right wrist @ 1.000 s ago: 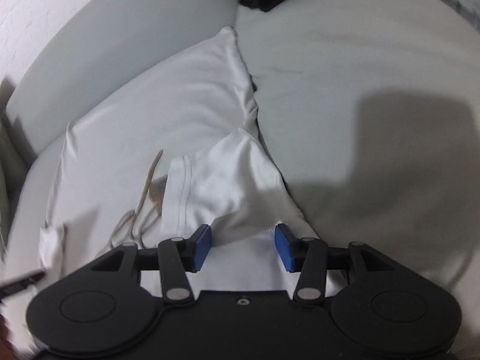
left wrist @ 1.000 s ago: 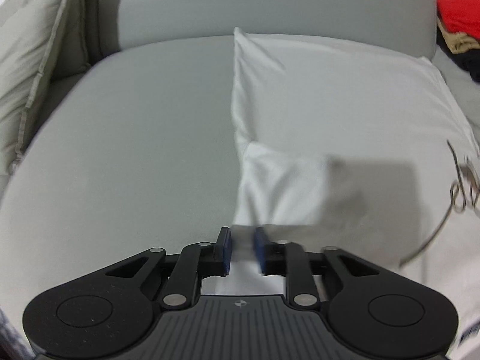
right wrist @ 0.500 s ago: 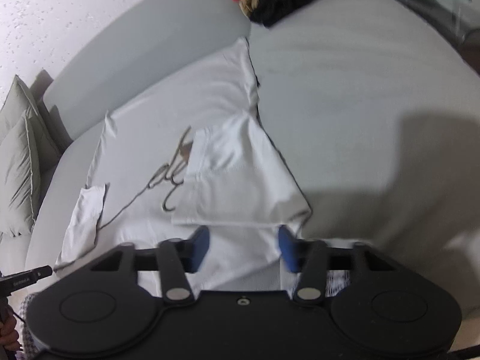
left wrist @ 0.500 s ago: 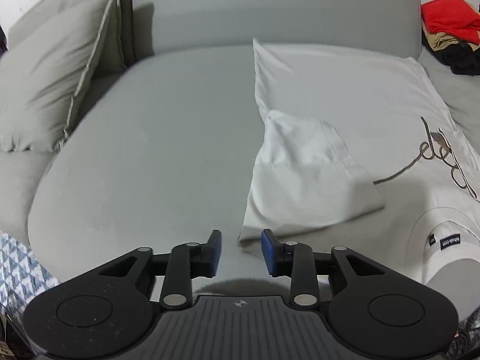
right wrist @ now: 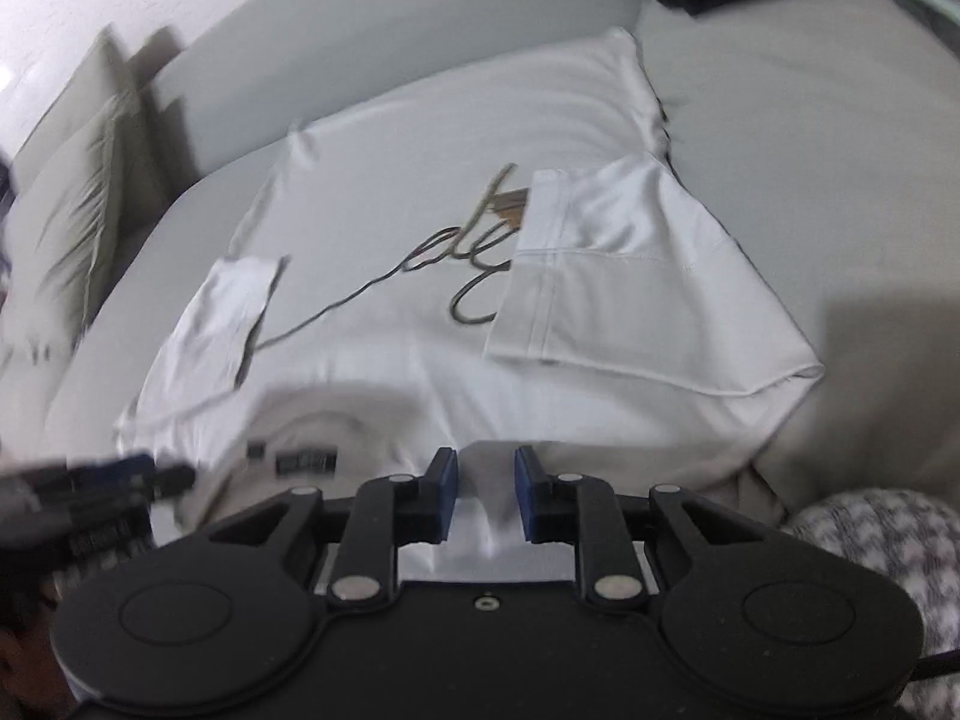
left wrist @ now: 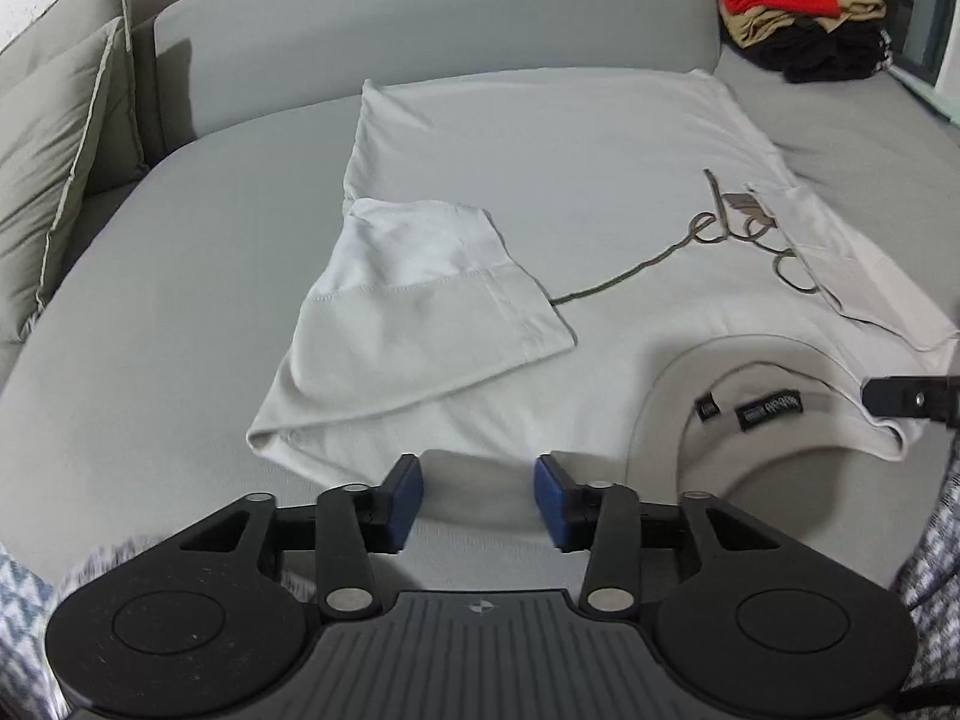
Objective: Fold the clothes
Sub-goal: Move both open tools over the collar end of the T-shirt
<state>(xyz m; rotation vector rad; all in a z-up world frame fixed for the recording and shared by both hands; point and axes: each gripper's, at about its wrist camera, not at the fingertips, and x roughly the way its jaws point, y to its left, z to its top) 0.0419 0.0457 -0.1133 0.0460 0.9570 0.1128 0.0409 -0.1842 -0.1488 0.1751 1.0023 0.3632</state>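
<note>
On the grey sofa seat (left wrist: pixel 180 276), a white cotton T-shirt (left wrist: pixel 570 192) lying flat with both sleeves folded inward, collar nearest the tools, left tool (left wrist: pixel 478 501) open and empty just short of its shoulder edge, right tool (right wrist: pixel 486 492) part open above the collar-side hem, holding nothing.

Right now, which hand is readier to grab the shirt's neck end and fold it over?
Probably the right. The right hand-held gripper has shirt cloth bunched between its half-closed fingers, beside the collar. The left hand-held gripper hangs wide open at the shirt's near edge, holding nothing.
</note>
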